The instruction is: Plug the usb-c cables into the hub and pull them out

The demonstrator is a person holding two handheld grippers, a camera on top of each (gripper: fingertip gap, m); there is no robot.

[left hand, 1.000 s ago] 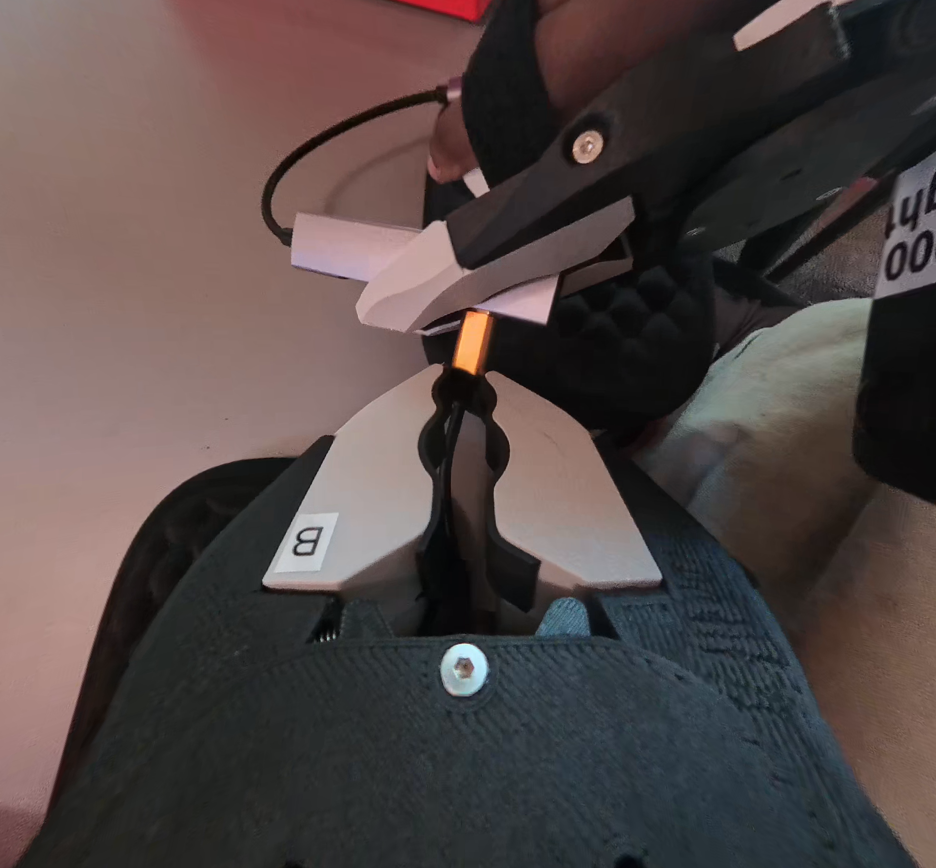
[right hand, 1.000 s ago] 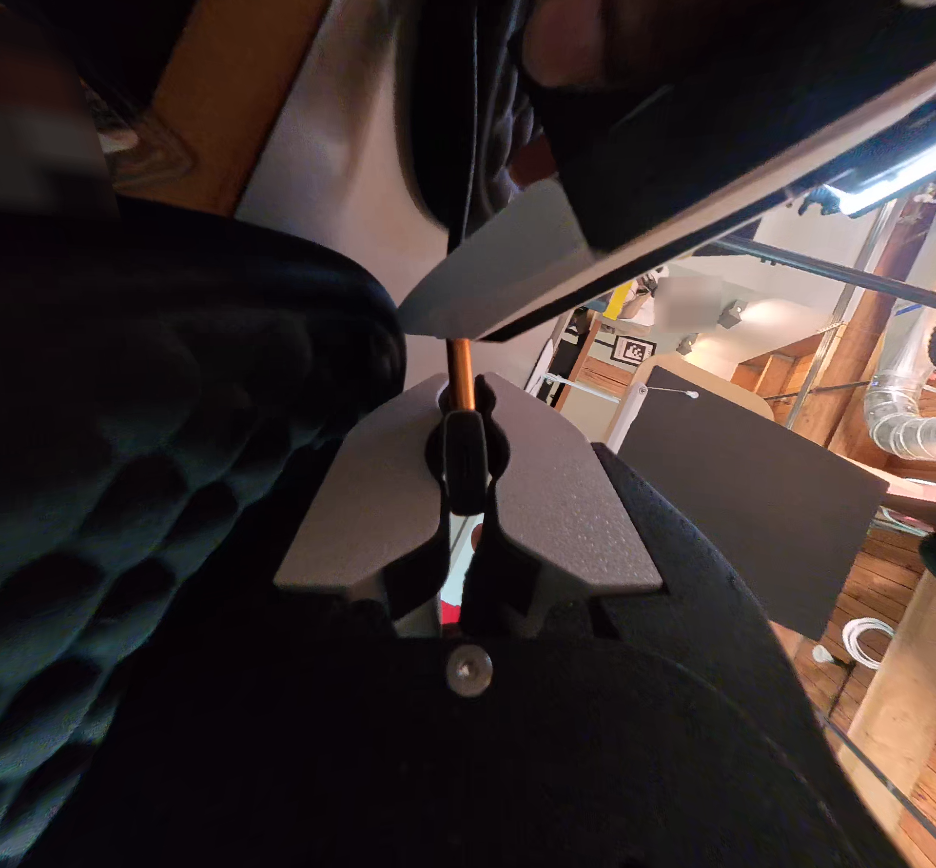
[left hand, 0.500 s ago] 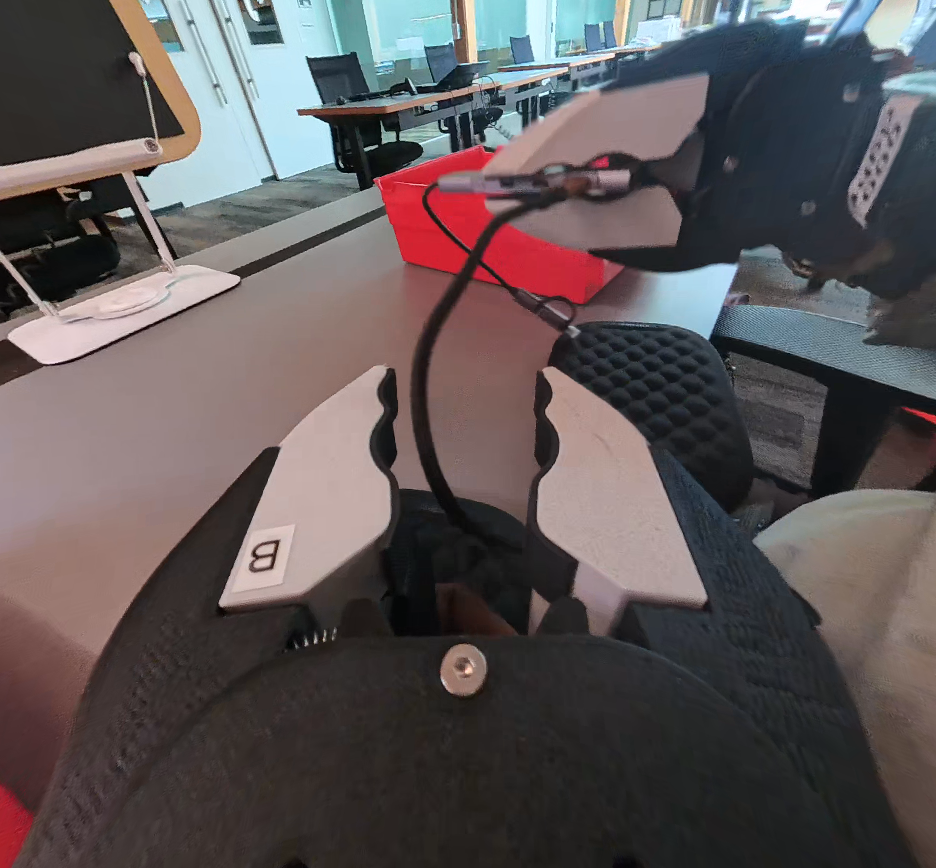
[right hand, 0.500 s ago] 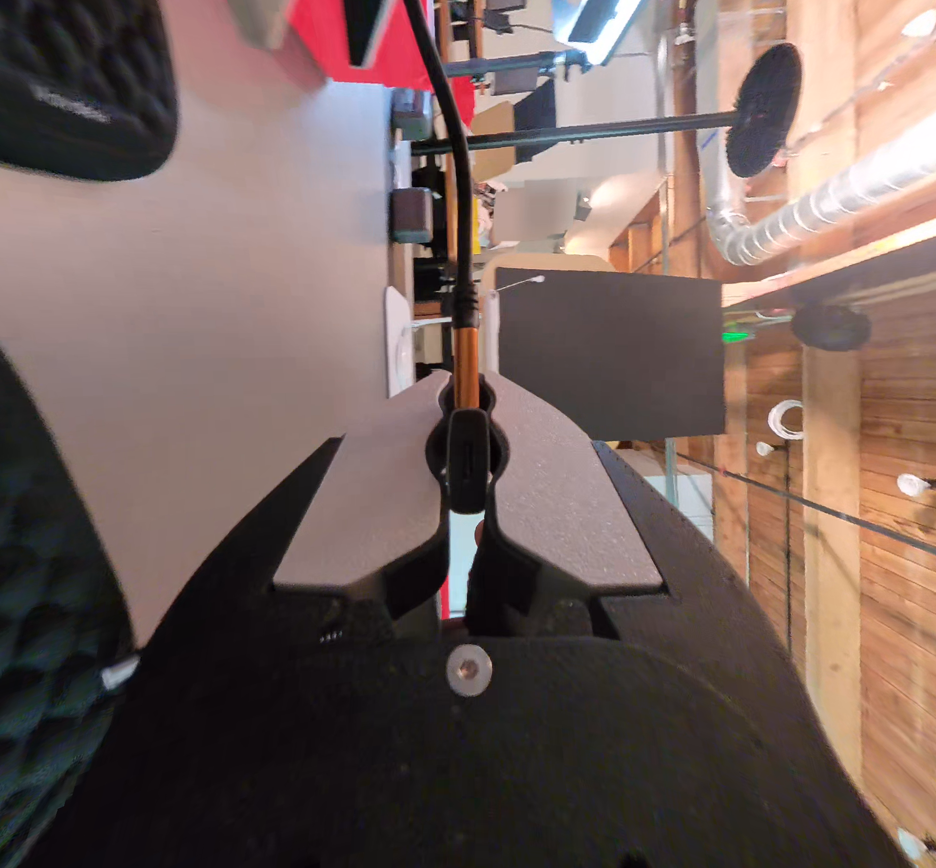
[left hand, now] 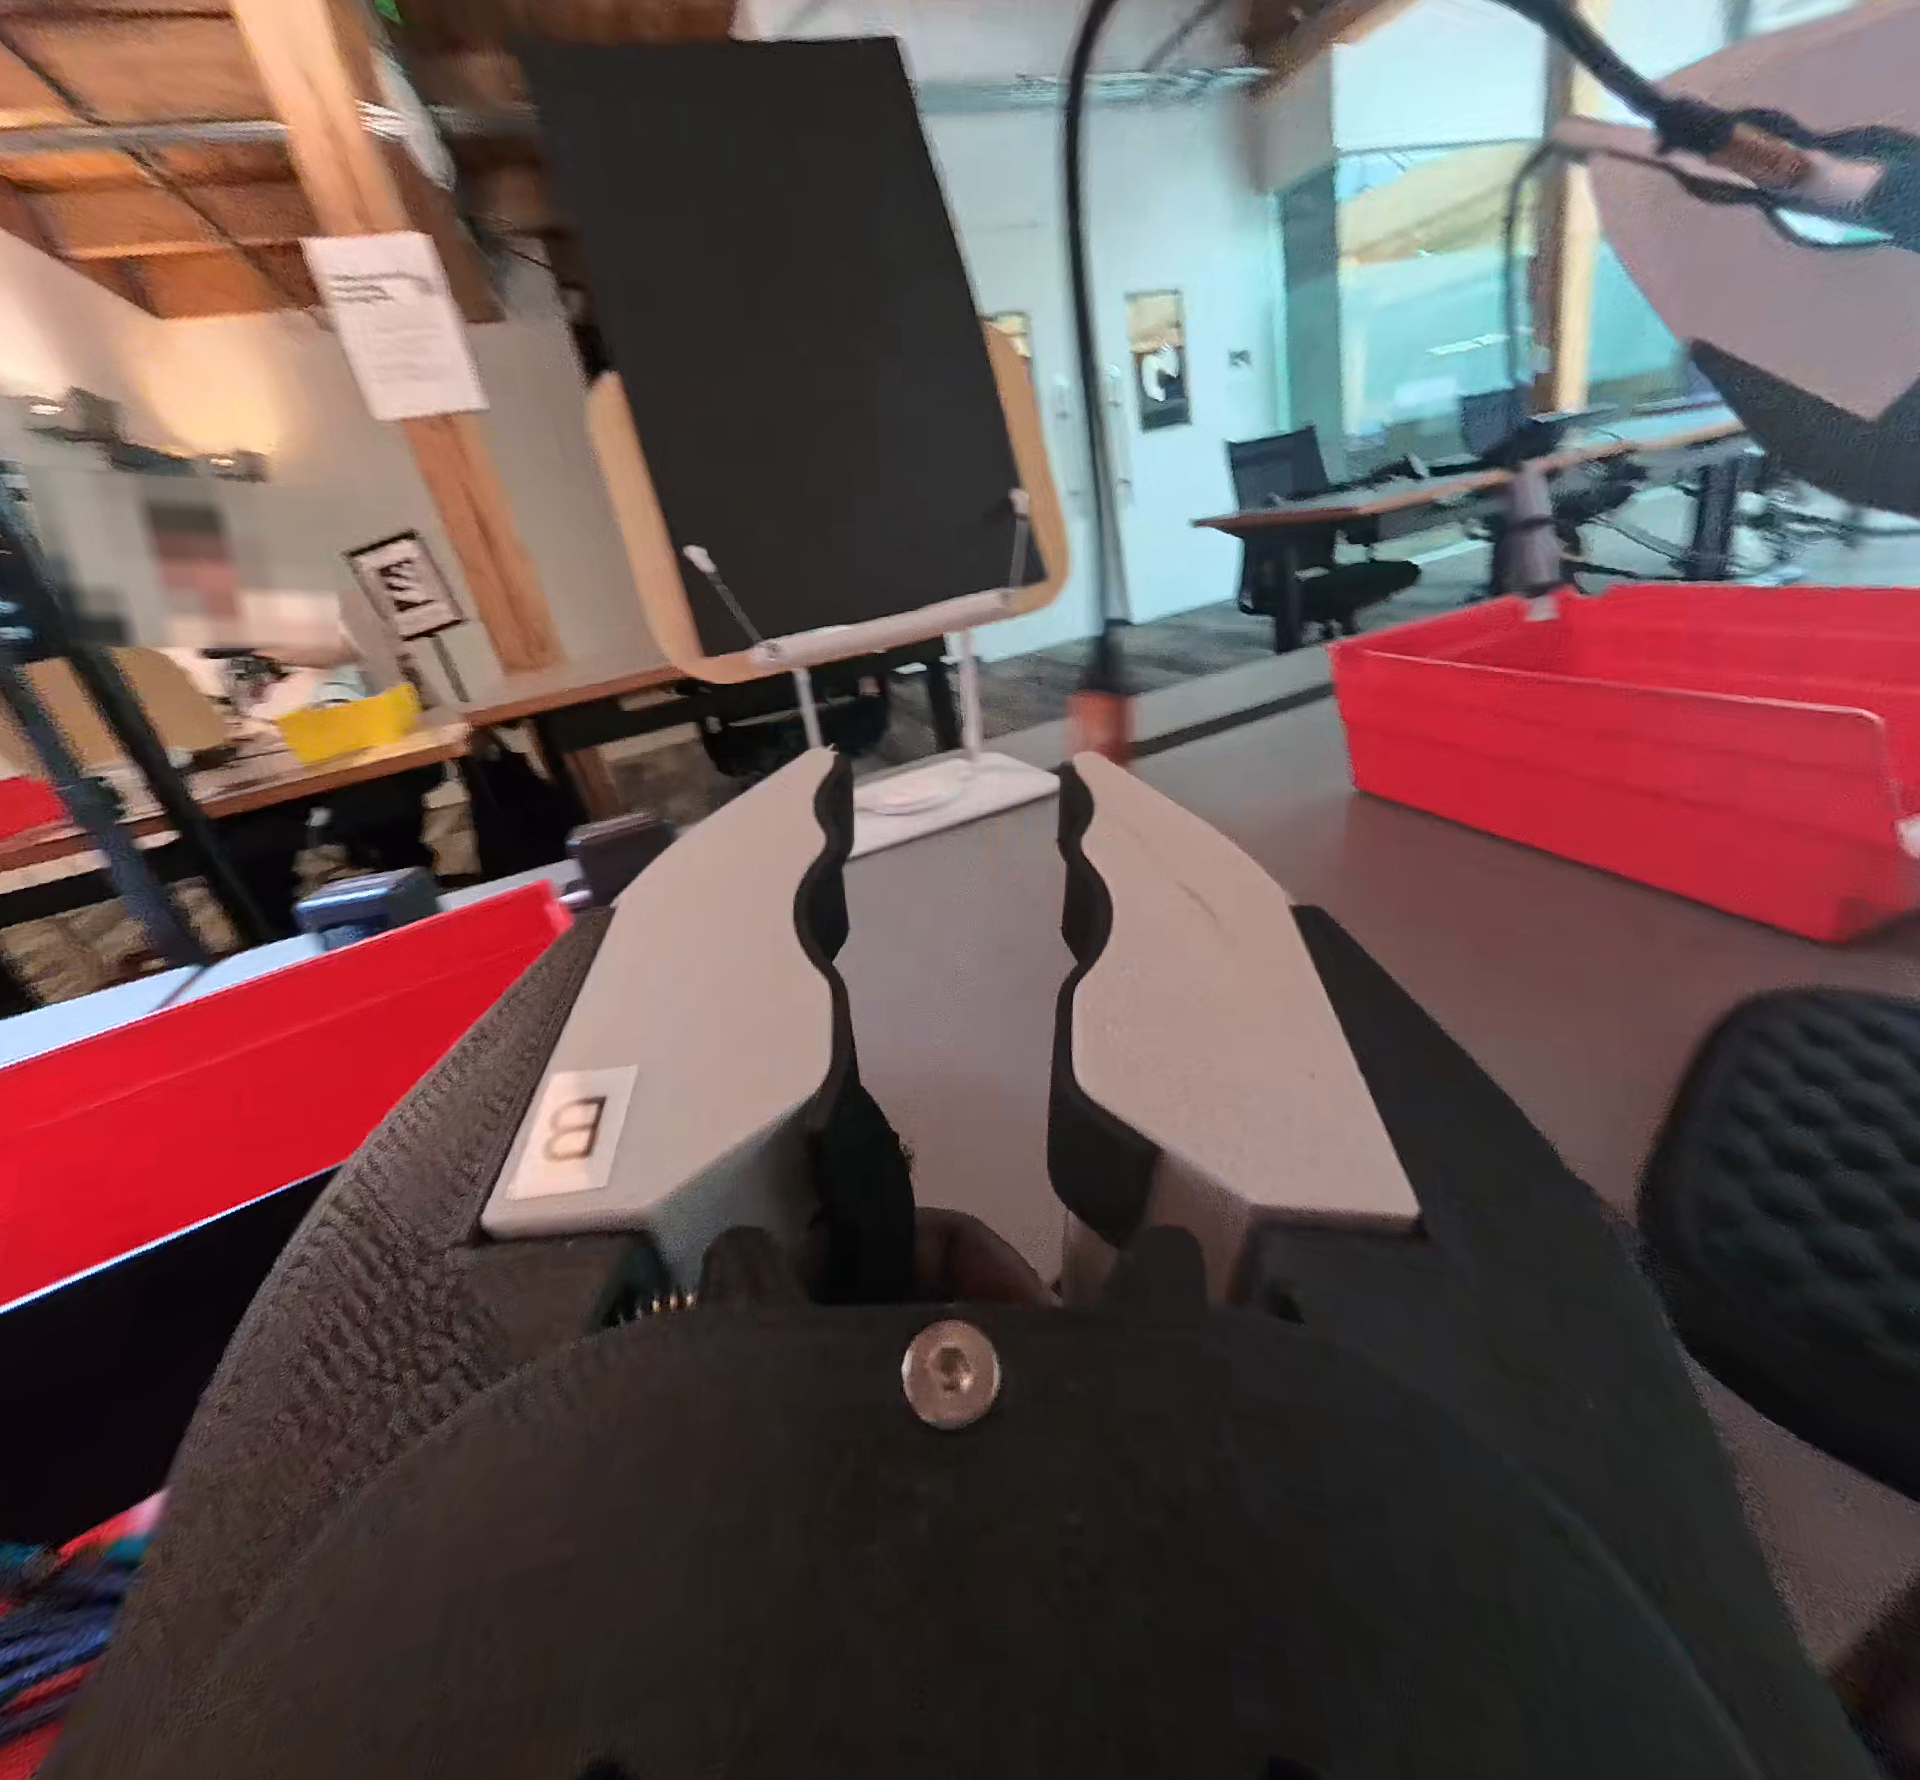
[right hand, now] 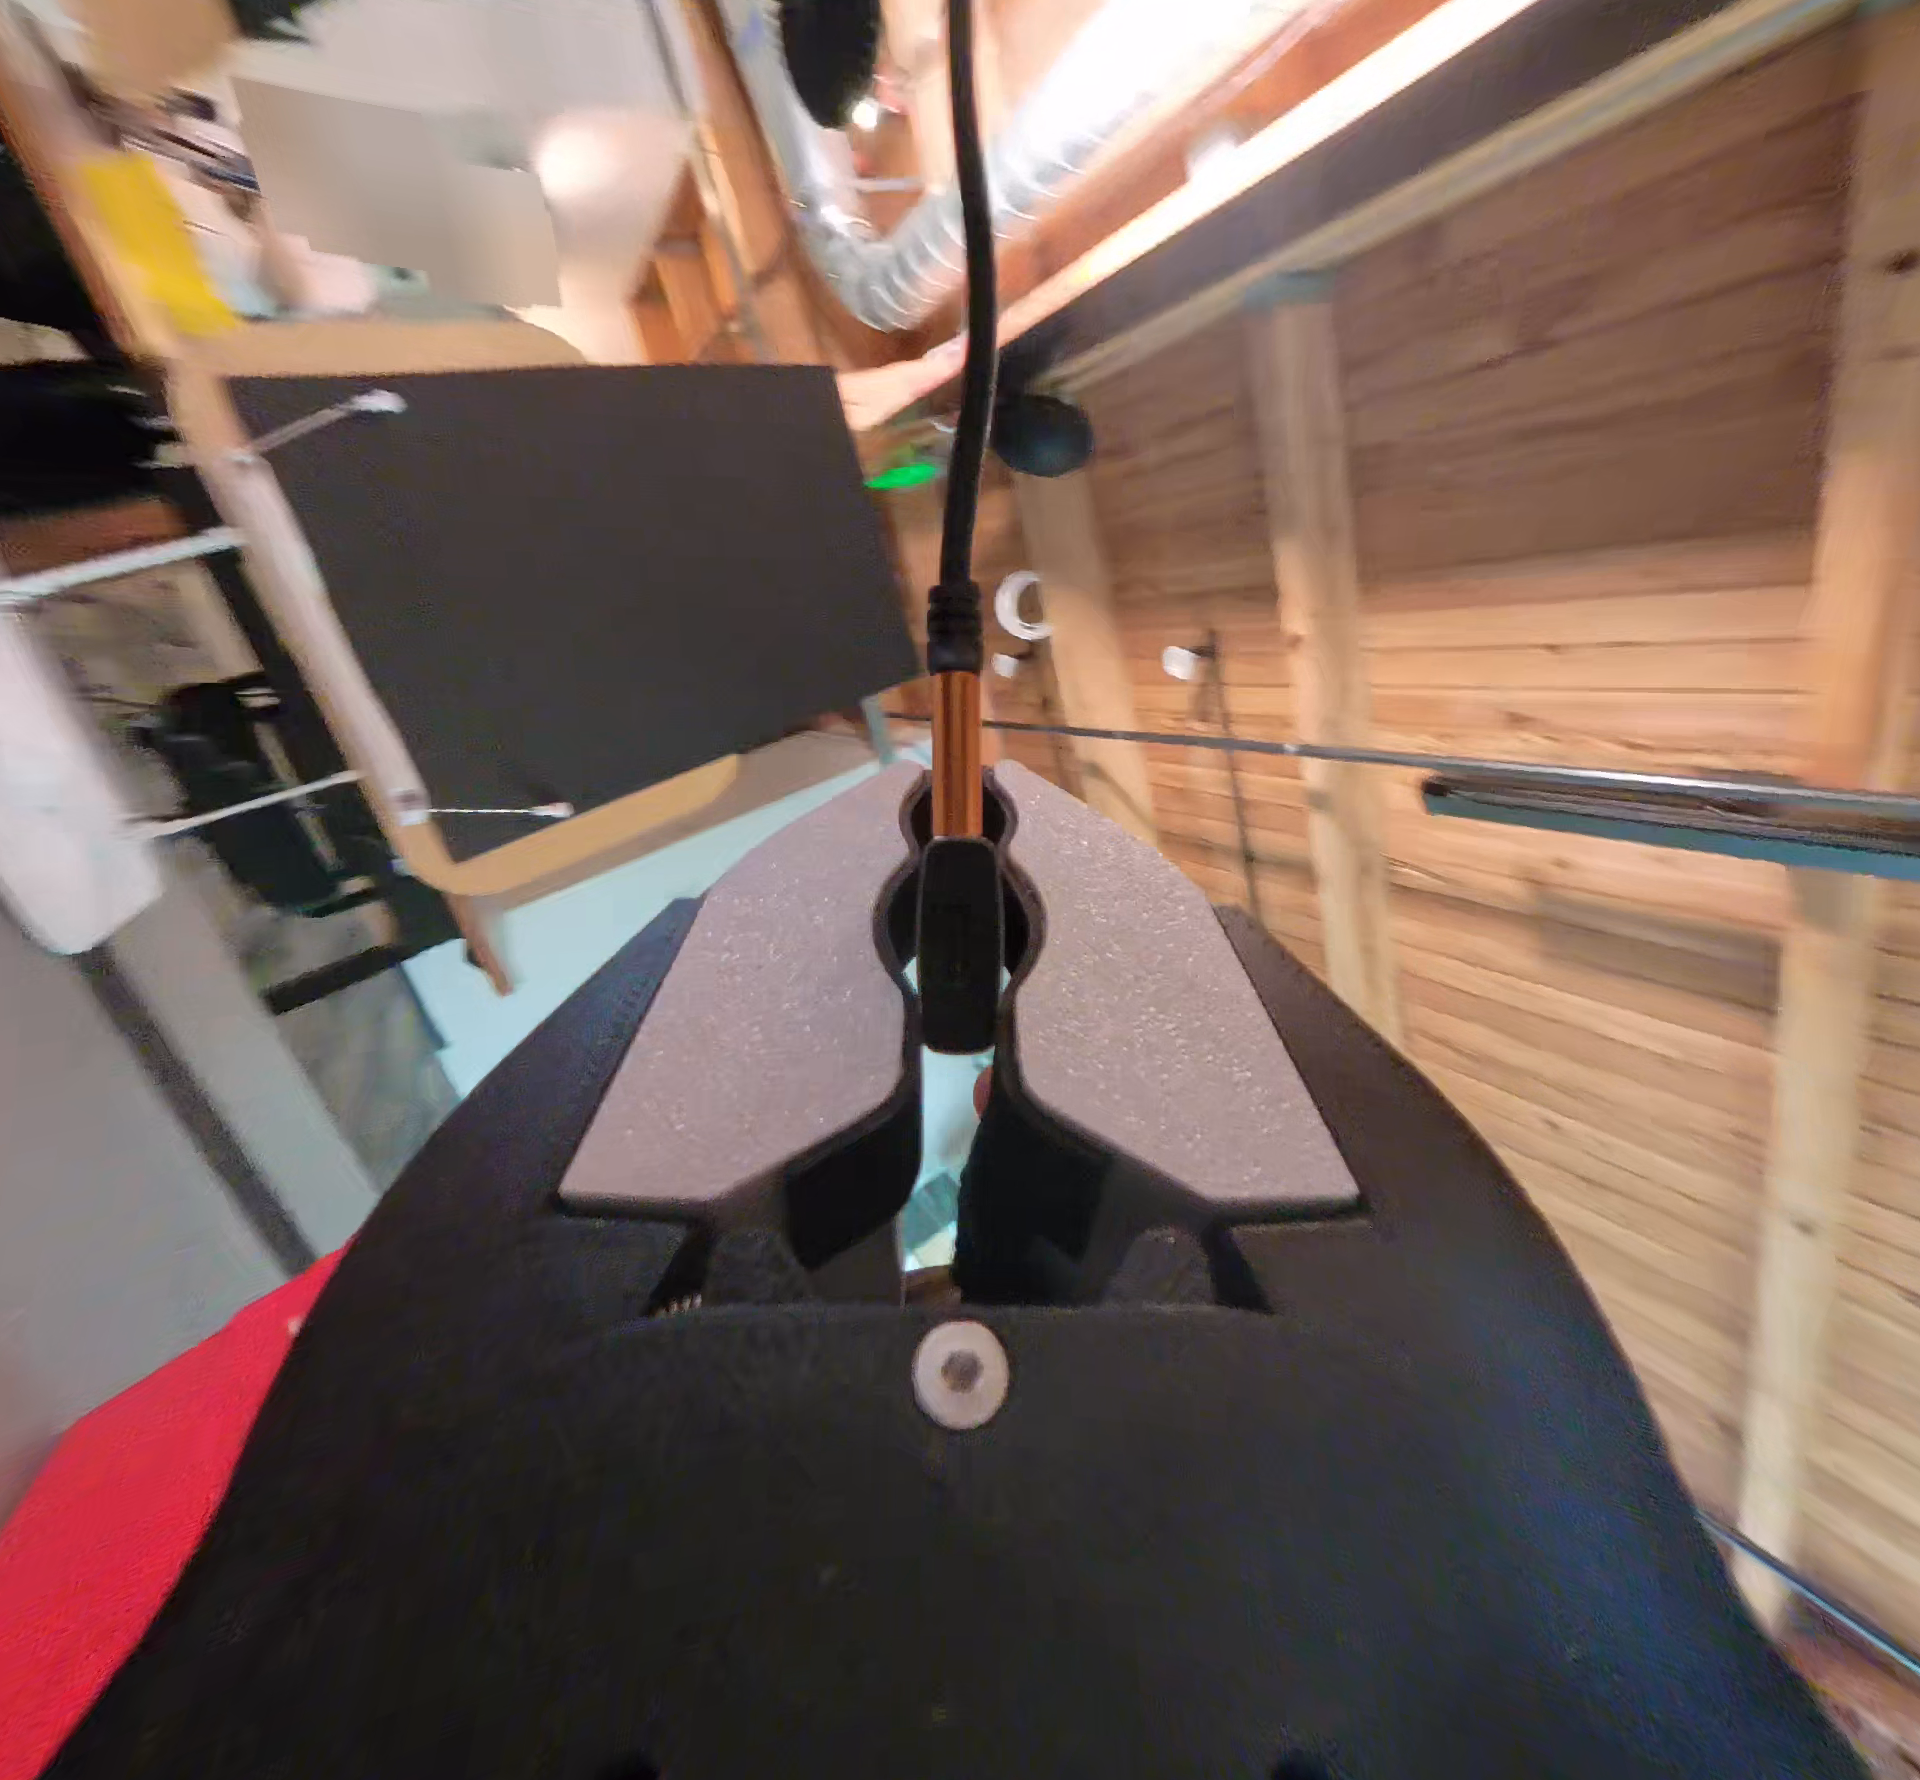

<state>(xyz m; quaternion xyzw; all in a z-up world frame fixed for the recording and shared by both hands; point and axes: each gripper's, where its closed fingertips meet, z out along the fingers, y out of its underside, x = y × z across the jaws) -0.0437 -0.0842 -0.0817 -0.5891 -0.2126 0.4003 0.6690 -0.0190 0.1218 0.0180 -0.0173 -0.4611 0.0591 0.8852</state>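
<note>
My left gripper [left hand: 951, 785] is open and empty above the dark table [left hand: 1403, 909]. A black usb-c cable [left hand: 1081, 276] arcs overhead. Its free orange plug [left hand: 1107, 717] hangs just beyond my left fingertips, not touching them. The other end runs to my right gripper [left hand: 1662, 156], raised at the upper right. In the right wrist view my right gripper [right hand: 956, 780] is shut on the cable's other orange plug [right hand: 956, 743], which joins a black piece [right hand: 958, 951] between the jaws. I cannot tell whether that piece is the hub.
A red bin [left hand: 1621, 774] stands at the right of the table and another red bin [left hand: 260, 1034] at the left. A black board on a white stand [left hand: 790, 359] is behind. A black quilted pad [left hand: 1808, 1211] lies at the near right. A thin second cable [left hand: 1519, 328] hangs under my right gripper.
My left gripper has opened and let go of its orange plug, which now hangs free. Both grippers have tilted up from the table. My right gripper has stayed shut on its plug.
</note>
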